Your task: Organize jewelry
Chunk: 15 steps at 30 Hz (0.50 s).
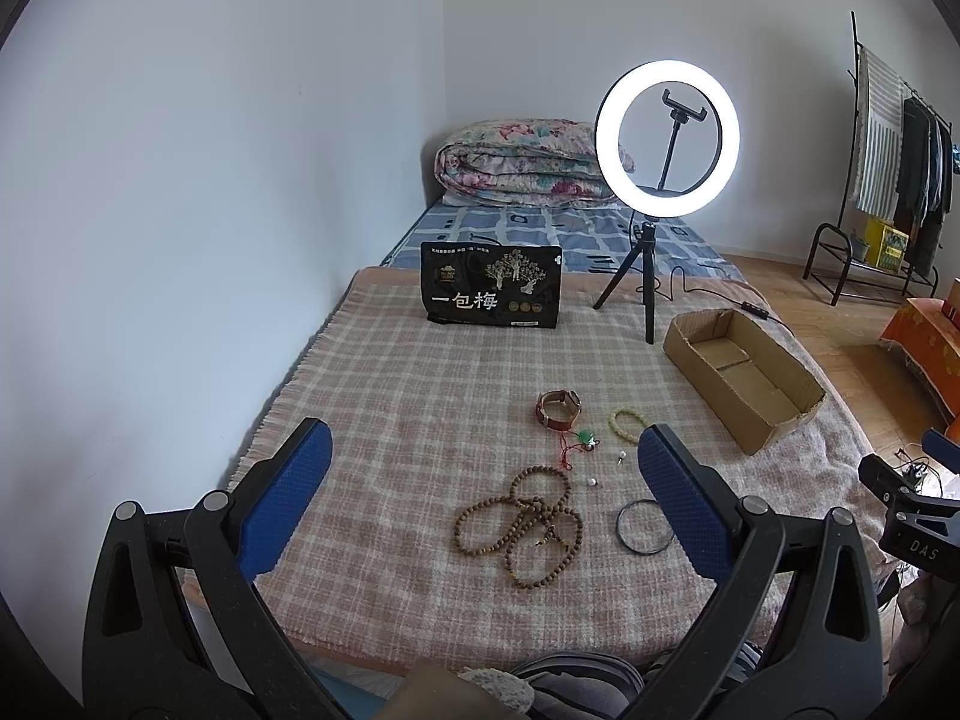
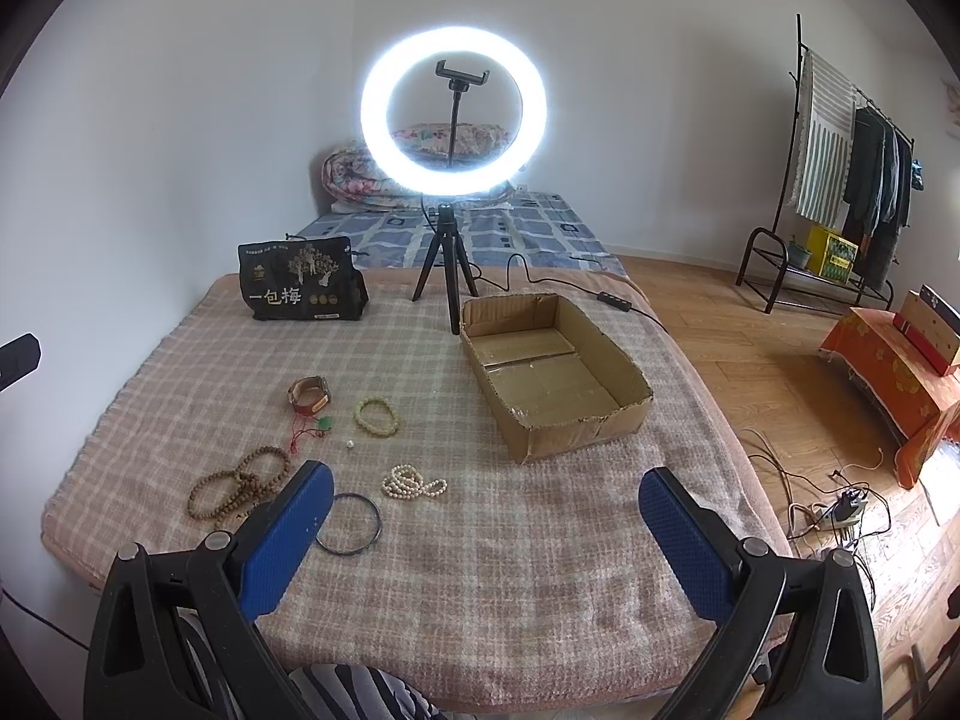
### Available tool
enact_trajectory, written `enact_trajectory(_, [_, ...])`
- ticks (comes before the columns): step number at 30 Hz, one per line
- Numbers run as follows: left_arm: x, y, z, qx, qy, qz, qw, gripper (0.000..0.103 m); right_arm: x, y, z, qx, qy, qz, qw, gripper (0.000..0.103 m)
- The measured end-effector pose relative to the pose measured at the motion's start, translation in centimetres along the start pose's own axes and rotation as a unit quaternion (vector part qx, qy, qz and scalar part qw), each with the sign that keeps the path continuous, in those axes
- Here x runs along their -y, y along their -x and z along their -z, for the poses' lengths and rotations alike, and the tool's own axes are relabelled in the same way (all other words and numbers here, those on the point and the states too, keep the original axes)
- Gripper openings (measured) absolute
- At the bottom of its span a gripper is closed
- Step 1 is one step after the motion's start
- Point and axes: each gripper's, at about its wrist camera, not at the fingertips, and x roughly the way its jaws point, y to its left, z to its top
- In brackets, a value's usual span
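On a checked blanket [image 2: 480,570] covering a bed, loose jewelry is lying scattered and waiting to be sorted: a long strand of brown wooden beads [image 1: 522,525], a thin dark bangle [image 2: 349,522], a string of white pearls [image 2: 413,482], a yellow bead bracelet [image 2: 377,415], a red-strapped watch [image 1: 558,407], a green pendant on red cord [image 1: 582,438] and a small loose pearl [image 2: 348,446]. Just to the right of the pieces, an open cardboard box [image 2: 576,426] is sitting empty, apparently the likely destination. Both the left claw [image 1: 483,480] and the right claw [image 2: 486,516] are hovering over the near edge with fingers spread wide, gripping nothing. Behind, a lit ring light [image 2: 454,114] on a tripod and a black snack bag [image 2: 300,288] are standing. Trouble looks most likely with the tangled wooden strand, which may be snagging the red cord beside it when lifted, and with the tiny pearl, easily slipping from broad pads into the blanket's pile.
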Motion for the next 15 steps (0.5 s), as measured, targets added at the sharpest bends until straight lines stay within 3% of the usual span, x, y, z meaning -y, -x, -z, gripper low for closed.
enact_trajectory(15, [-1.7, -1.6, 0.4, -0.012, 0.007, -0.014, 0.9998, 0.103, -0.3, -0.7, 0.9, -0.009, 0.004, 0.0, 1.0, 0.103])
